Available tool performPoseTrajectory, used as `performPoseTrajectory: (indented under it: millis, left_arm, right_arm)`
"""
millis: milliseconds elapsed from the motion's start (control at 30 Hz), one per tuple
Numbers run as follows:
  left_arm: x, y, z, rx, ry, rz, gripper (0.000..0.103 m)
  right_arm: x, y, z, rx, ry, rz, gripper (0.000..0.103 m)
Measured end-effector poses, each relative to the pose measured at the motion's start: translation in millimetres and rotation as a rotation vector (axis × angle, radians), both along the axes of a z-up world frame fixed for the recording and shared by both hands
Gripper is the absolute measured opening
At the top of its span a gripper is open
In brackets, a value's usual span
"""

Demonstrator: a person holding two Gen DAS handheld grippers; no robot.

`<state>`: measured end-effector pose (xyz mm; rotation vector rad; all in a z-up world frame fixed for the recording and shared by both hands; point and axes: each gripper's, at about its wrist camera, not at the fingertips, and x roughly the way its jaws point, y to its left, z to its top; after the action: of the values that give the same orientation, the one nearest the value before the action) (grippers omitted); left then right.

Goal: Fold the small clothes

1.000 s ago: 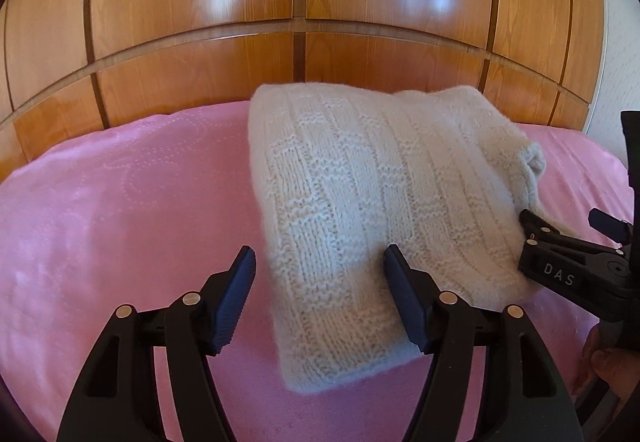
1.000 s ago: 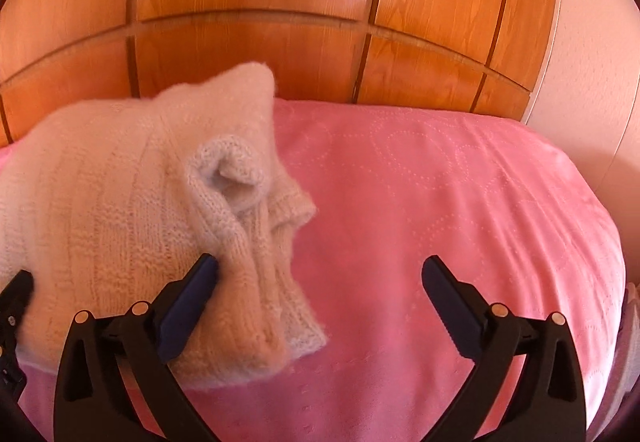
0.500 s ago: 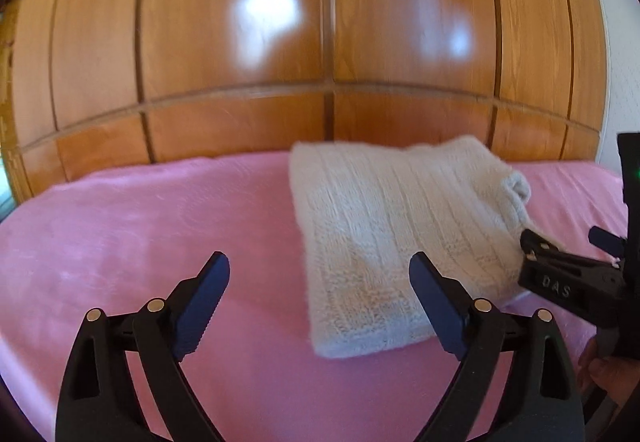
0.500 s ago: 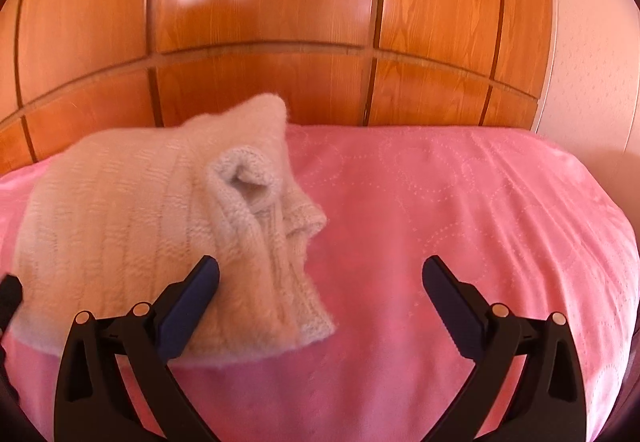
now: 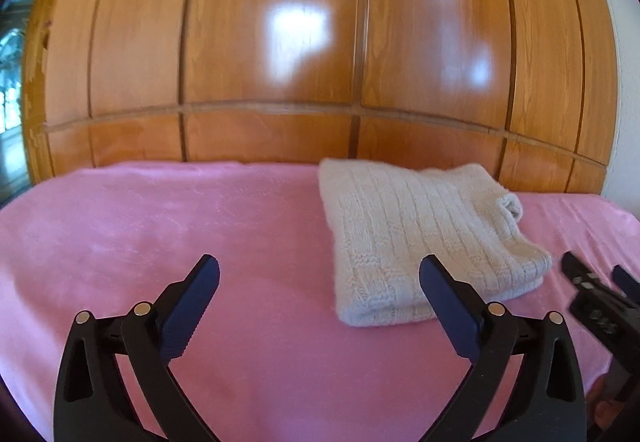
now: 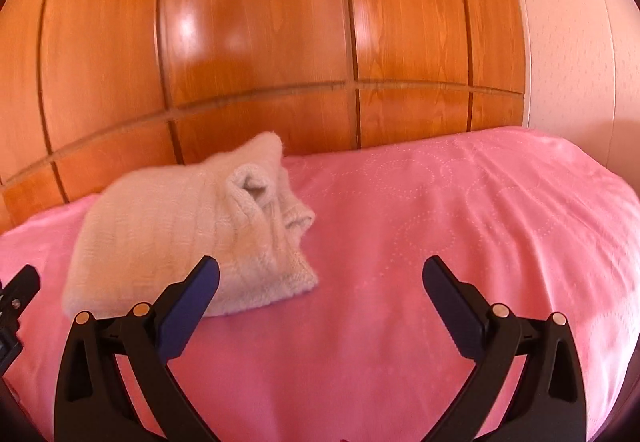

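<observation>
One folded knit sweater [image 5: 420, 238] lies on the bed [image 5: 160, 226] at one o'clock of two empty tongs, left tongs [image 5: 319, 292] opening wide, right tongs [image 6: 321, 292] spread wide.

A big pink blanket [image 5: 168, 226] is lying flat over the bed, and little dotted circles are showing on it in the right view. Behind the bed, shiny brown wooden doors [image 5: 280, 42] are standing tall, with thin dark lines running up and across them. Bright spots of light are shining on the wood. A pale bumpy wall [image 6: 576, 42] is showing to the right of the doors.
</observation>
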<state>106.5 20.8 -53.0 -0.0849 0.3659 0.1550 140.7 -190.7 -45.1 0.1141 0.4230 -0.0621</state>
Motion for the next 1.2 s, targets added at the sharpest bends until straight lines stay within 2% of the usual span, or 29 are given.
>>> performPoseTrajectory:
  millis: [100,233,333,633,1200]
  left_arm:
    - [-6,-5,3,0.026,-0.031,-0.016,0.099]
    - [-7,-14,0,0.102,-0.006,0.05,0.099]
    - [-10,-18,-1,0.131,-0.02,0.062,0.099]
    - [-21,-24,4,0.147,-0.069,0.003,0.099]
    - [-19,-18,2,0.129,-0.066,0.005,0.099]
  right_arm:
    - [-24,-1,8,0.014,-0.123,0.009,0.101]
    - [-31,9,9,-0.031,-0.15,0.036,0.101]
    - [-39,15,10,-0.055,-0.187,0.036,0.101]
    - [-40,16,8,-0.067,-0.166,0.032,0.101]
    - [-40,16,8,-0.069,-0.167,0.028,0.101]
